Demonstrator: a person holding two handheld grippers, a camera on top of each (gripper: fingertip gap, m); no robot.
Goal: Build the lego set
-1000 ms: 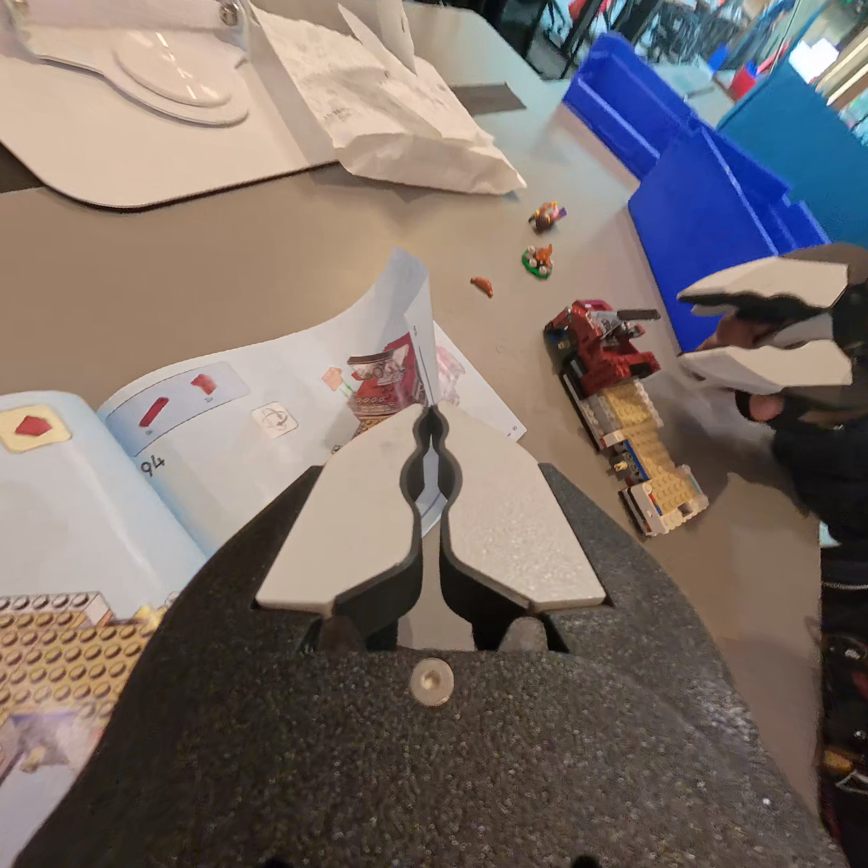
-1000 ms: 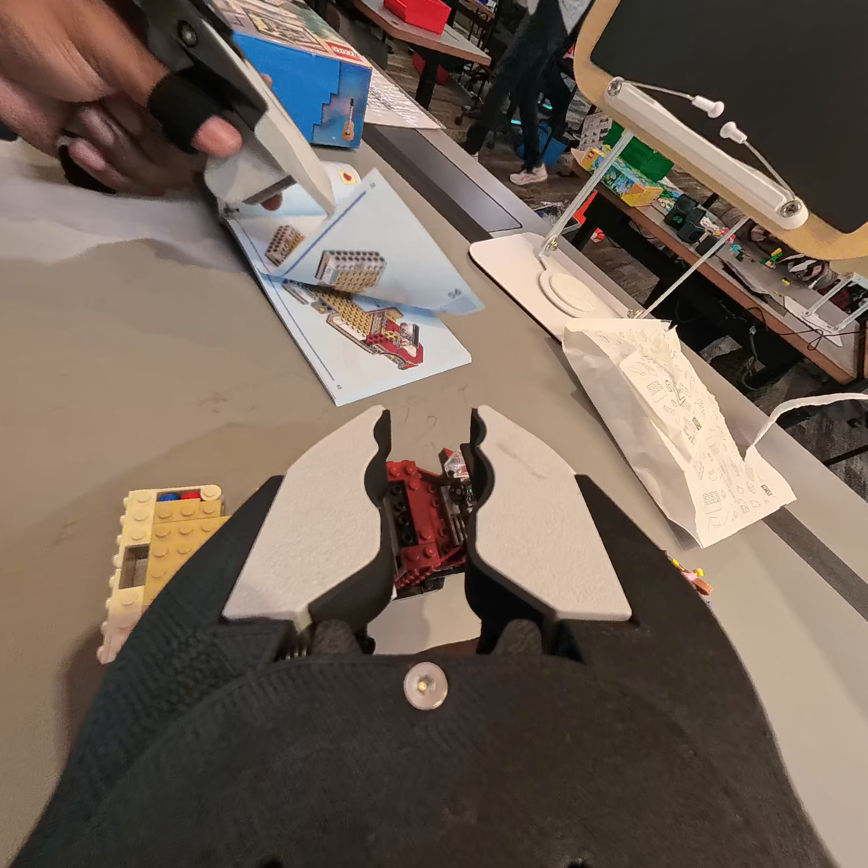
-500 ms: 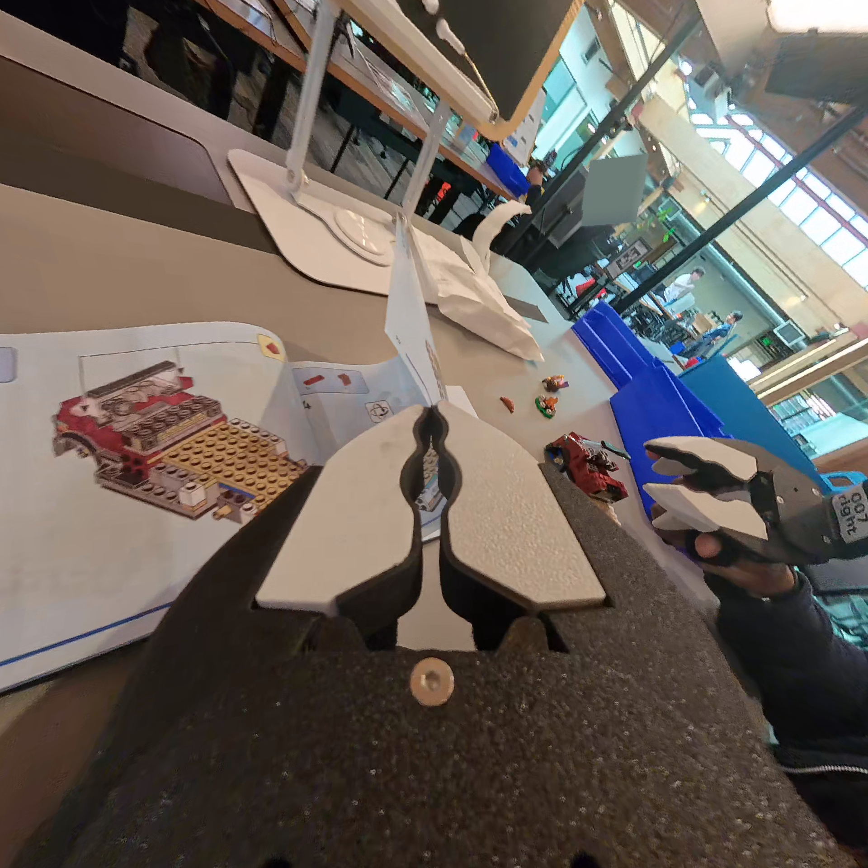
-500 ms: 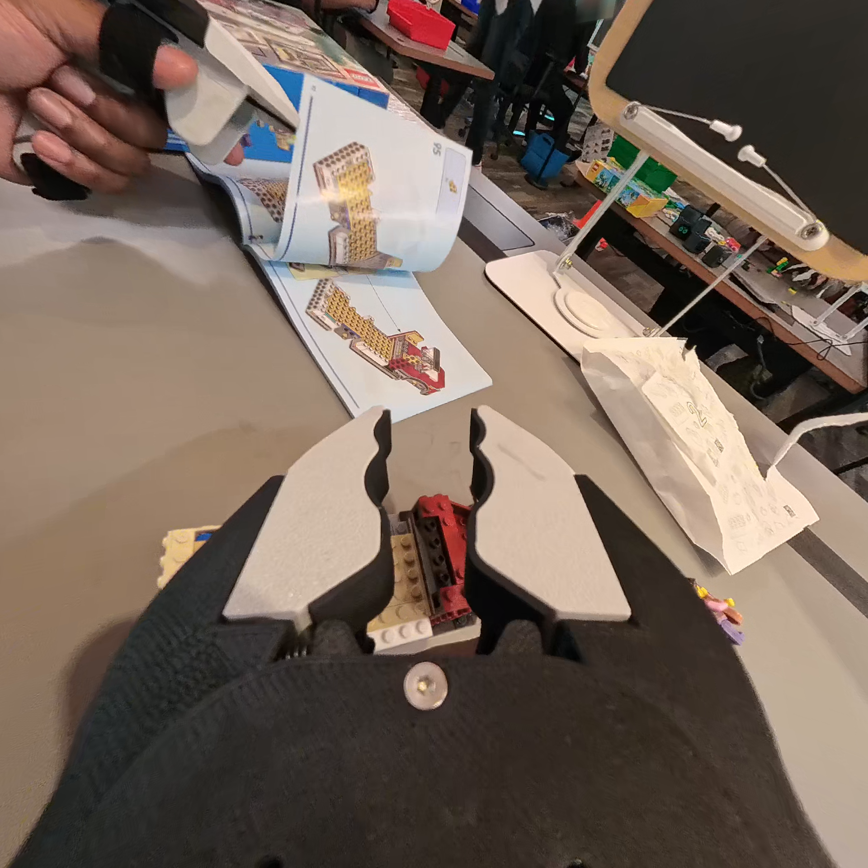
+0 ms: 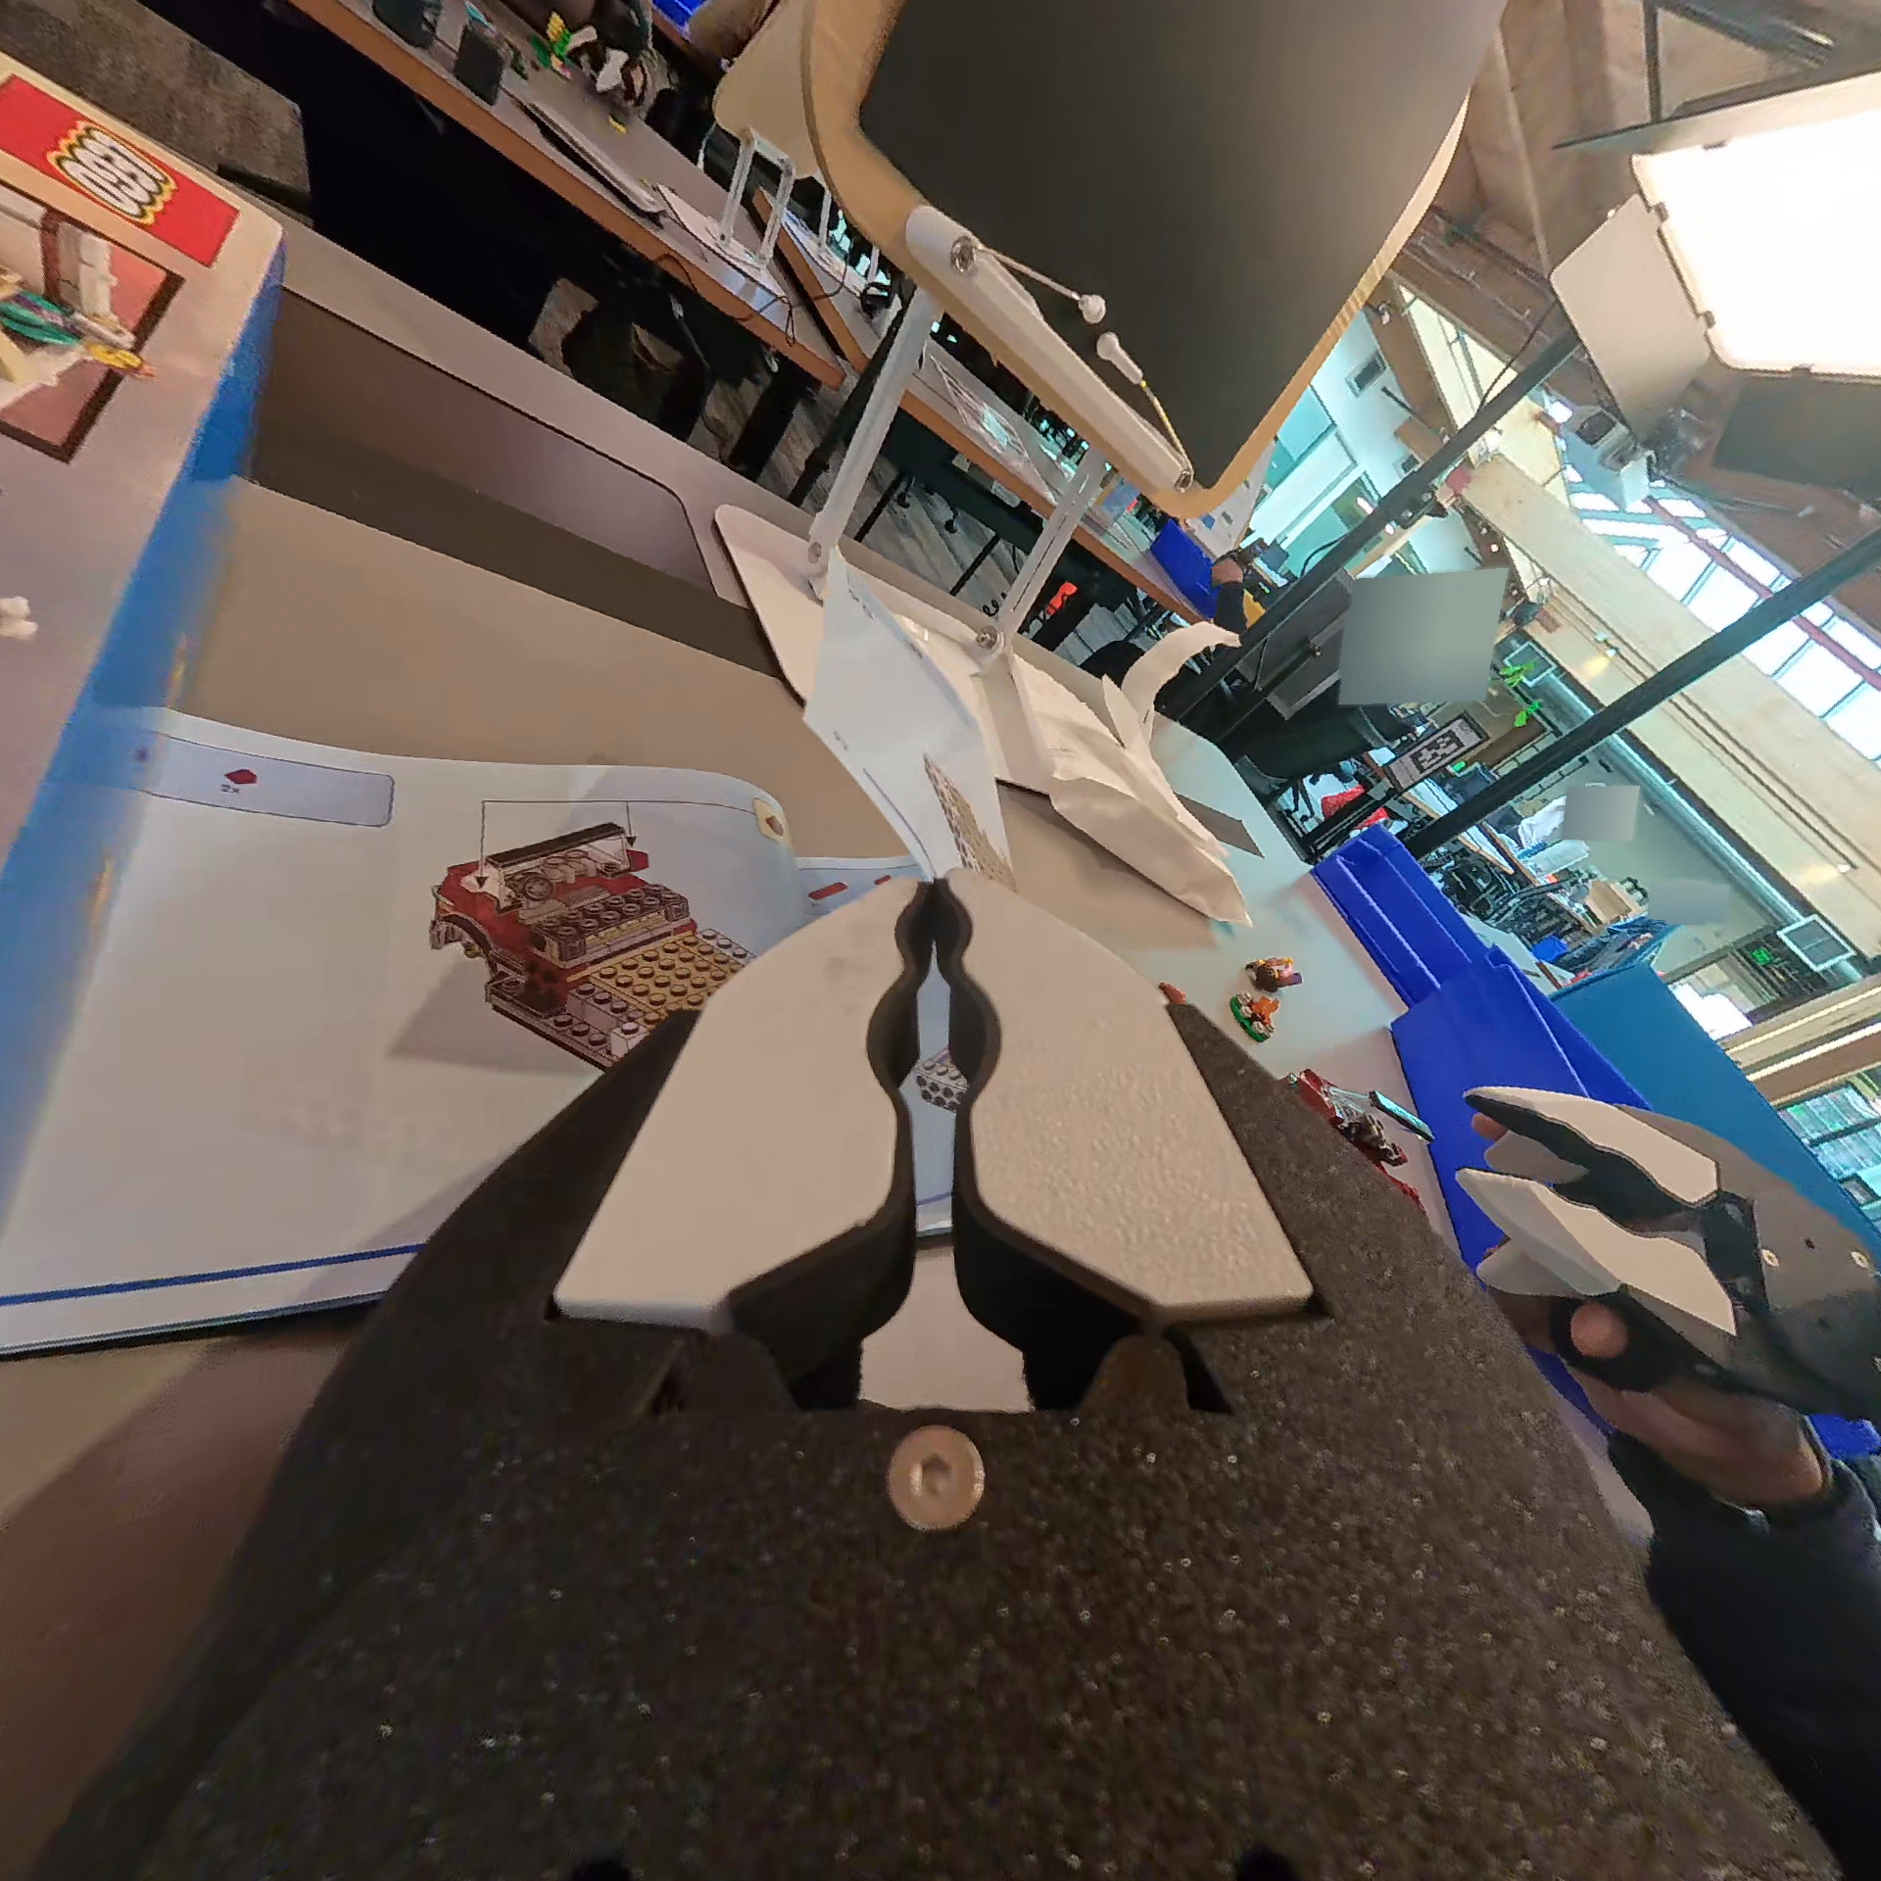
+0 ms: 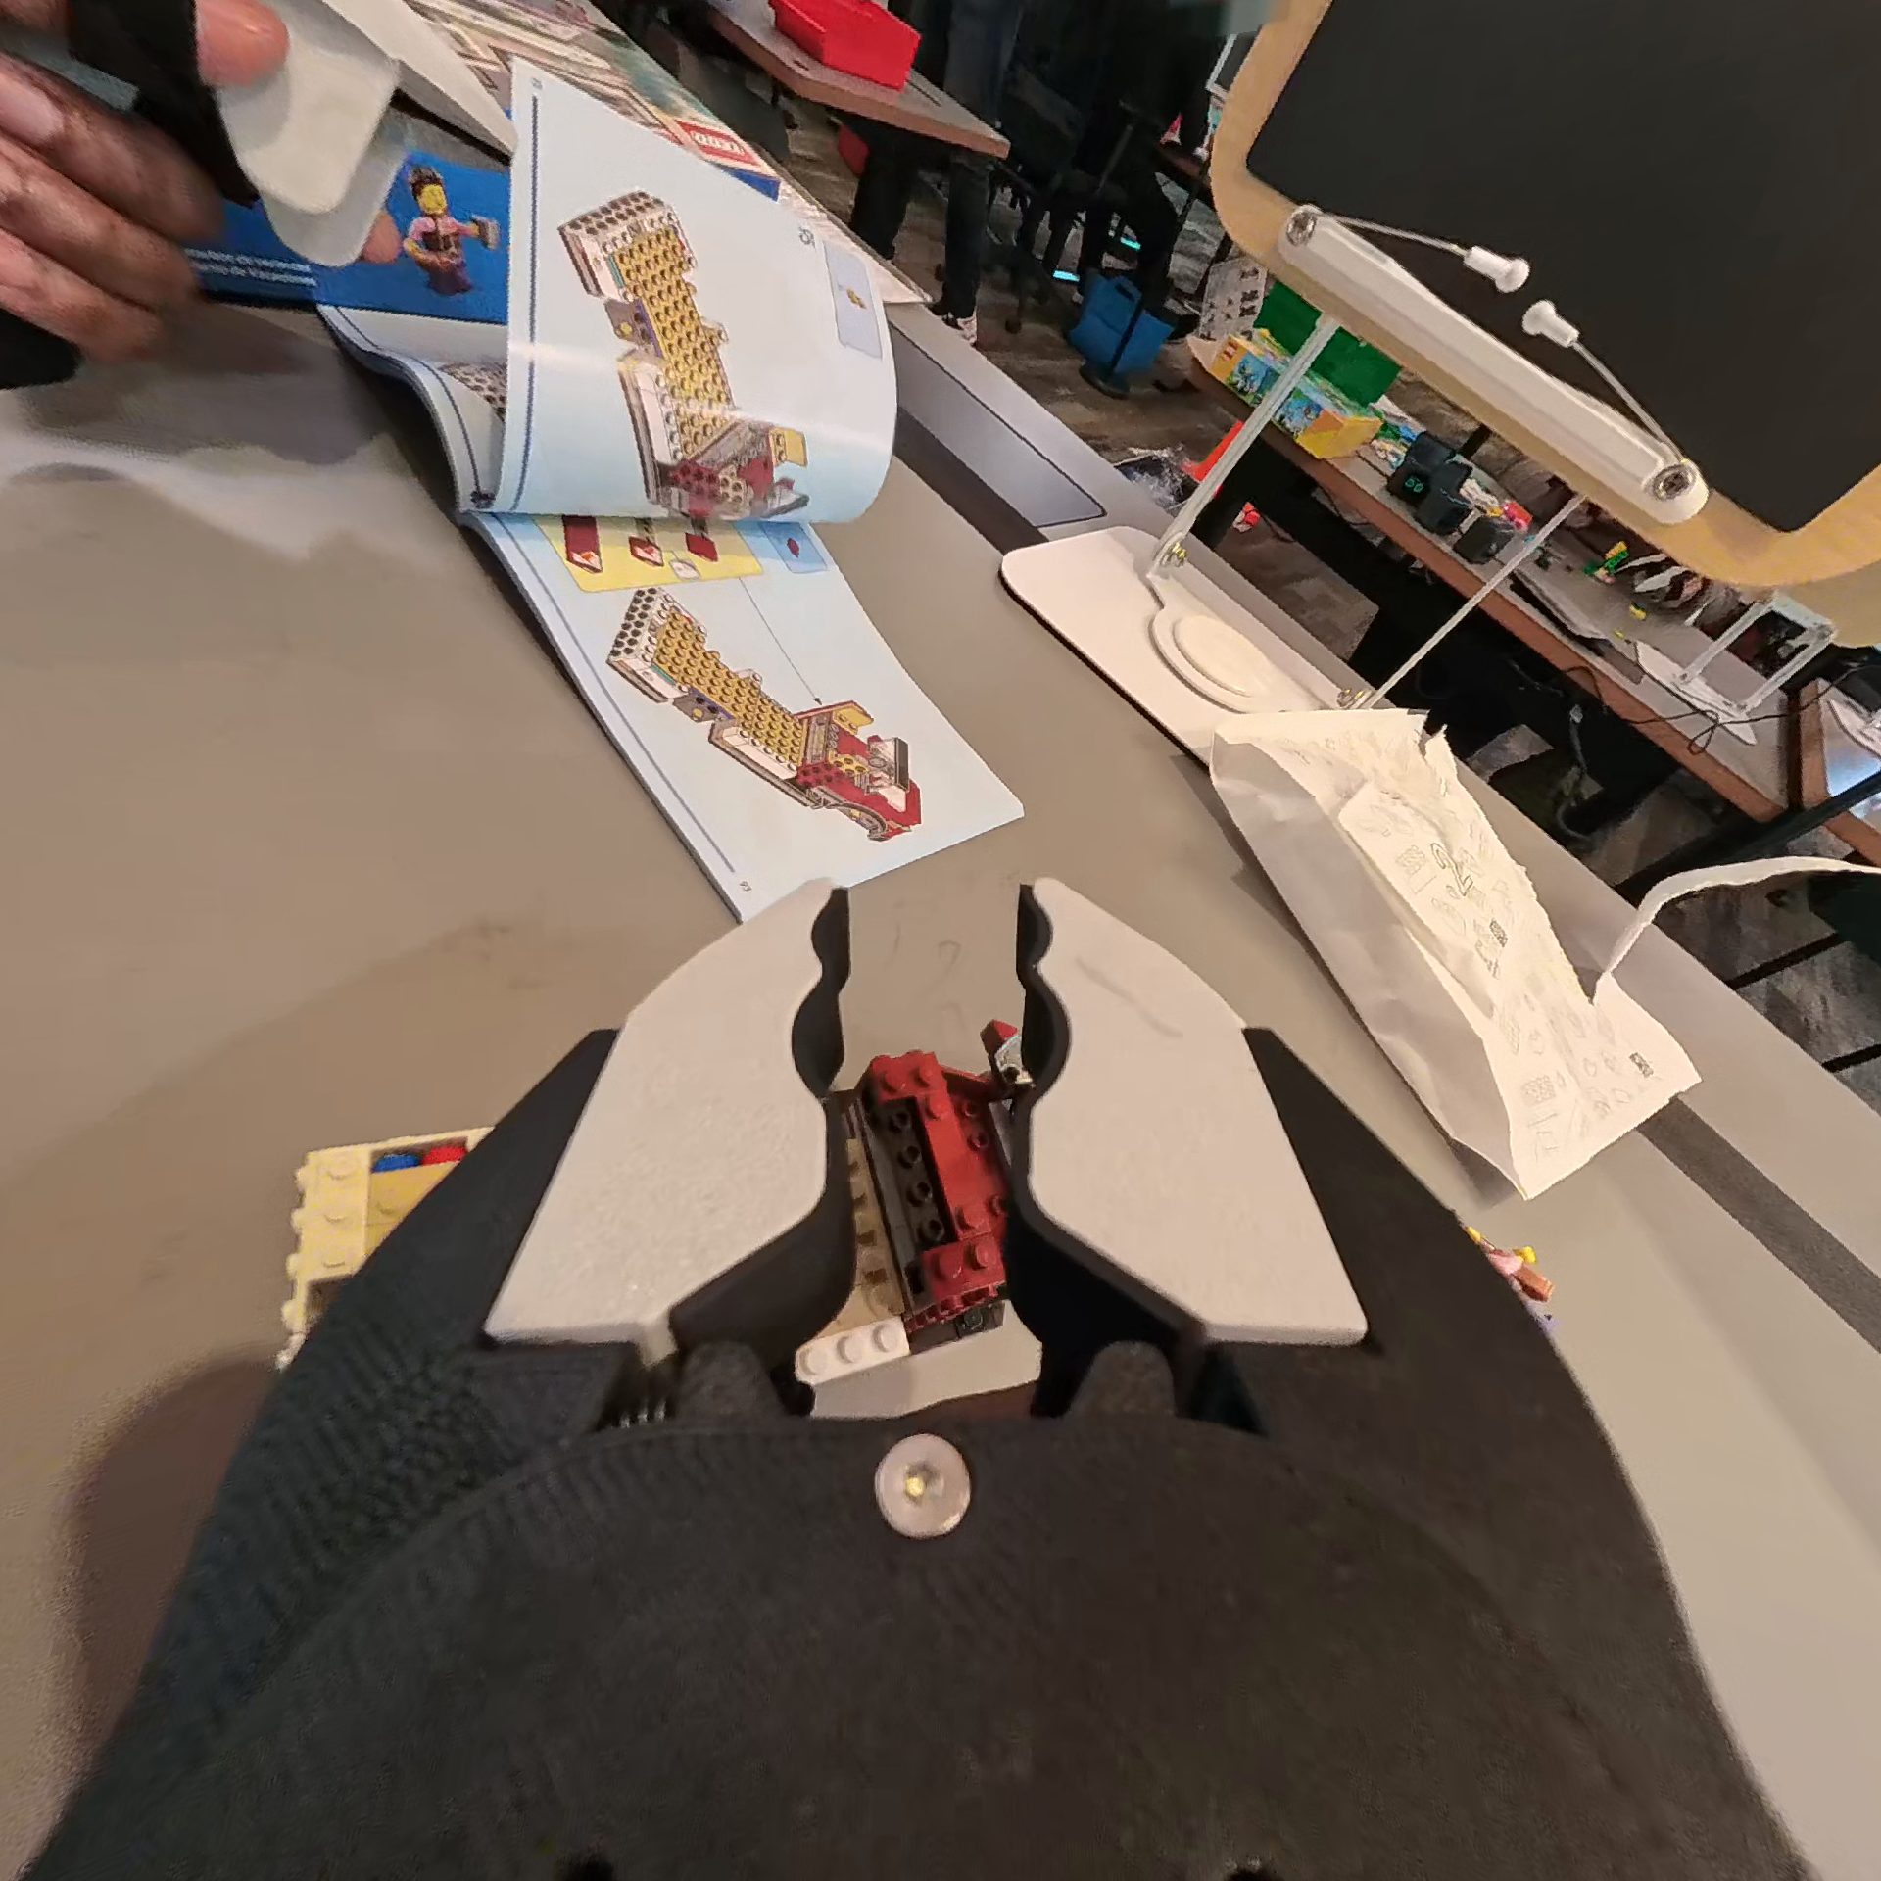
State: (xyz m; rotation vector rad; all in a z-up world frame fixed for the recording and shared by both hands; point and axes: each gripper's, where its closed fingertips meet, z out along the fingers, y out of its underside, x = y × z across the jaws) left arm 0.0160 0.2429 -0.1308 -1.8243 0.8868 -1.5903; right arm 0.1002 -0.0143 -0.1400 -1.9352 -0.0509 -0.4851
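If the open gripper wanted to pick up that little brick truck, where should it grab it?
Probably across the dark-red front block of the brick truck, coming from above with one finger on each long side. The model lies long and narrow on the table, and the right gripper hangs open over it.

Both views were bright and evenly lit, with daylight pouring through tall windows (image 5: 1730,631) at the right of the left wrist view and a white panel lamp (image 5: 1771,275) blown out to pure glare at its upper right corner. Shadows on the grey table (image 6: 254,814) were soft and faint. Wide-angle distortion bent straight edges near the borders, and a hand (image 6: 92,204) in the right view's corner was smeared by blur.
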